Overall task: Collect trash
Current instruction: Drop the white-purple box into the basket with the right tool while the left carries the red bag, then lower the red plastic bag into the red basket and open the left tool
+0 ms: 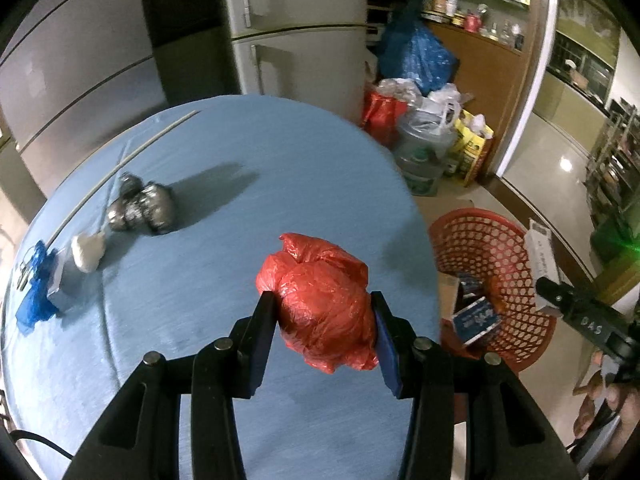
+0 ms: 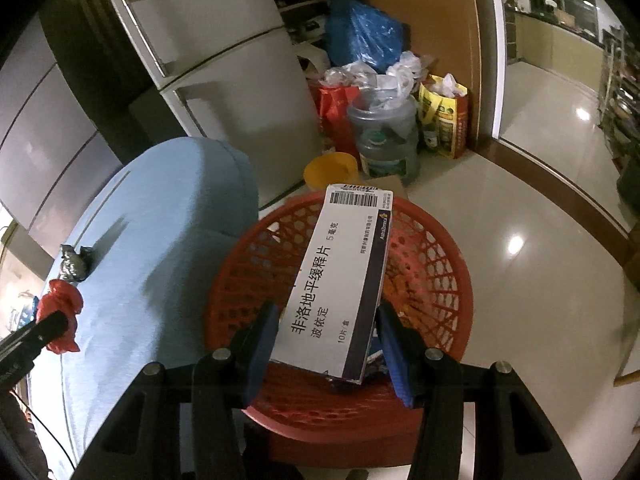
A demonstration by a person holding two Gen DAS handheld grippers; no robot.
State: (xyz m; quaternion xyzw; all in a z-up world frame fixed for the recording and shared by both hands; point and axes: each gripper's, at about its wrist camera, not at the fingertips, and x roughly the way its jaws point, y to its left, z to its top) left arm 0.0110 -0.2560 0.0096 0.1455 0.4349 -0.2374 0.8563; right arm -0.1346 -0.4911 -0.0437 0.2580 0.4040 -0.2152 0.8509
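In the left wrist view, the left gripper [image 1: 324, 312] sits at lower centre, its 2 fingers clamped on a crumpled red plastic bag [image 1: 320, 300] held above the blue table [image 1: 240, 168]. The bag's long axis runs from the upper left down toward the lower right of the frame. At centre left on the table lies a dark crumpled bag [image 1: 142, 208], with a white wad [image 1: 88, 252] just beside it toward the lower left and a blue plastic scrap [image 1: 36, 292] at the far left edge.

In the right wrist view, the right gripper [image 2: 326, 344] at lower centre is closed on a white medicine box [image 2: 340, 280]. The box's long axis points away from the camera, tilting toward the upper right, with its barcode end farthest. It hangs over the red mesh basket [image 2: 432, 272], which stands on the tiled floor [image 2: 520, 184] beside the table. In the left wrist view, small blue boxes [image 1: 476, 316] lie inside the basket.
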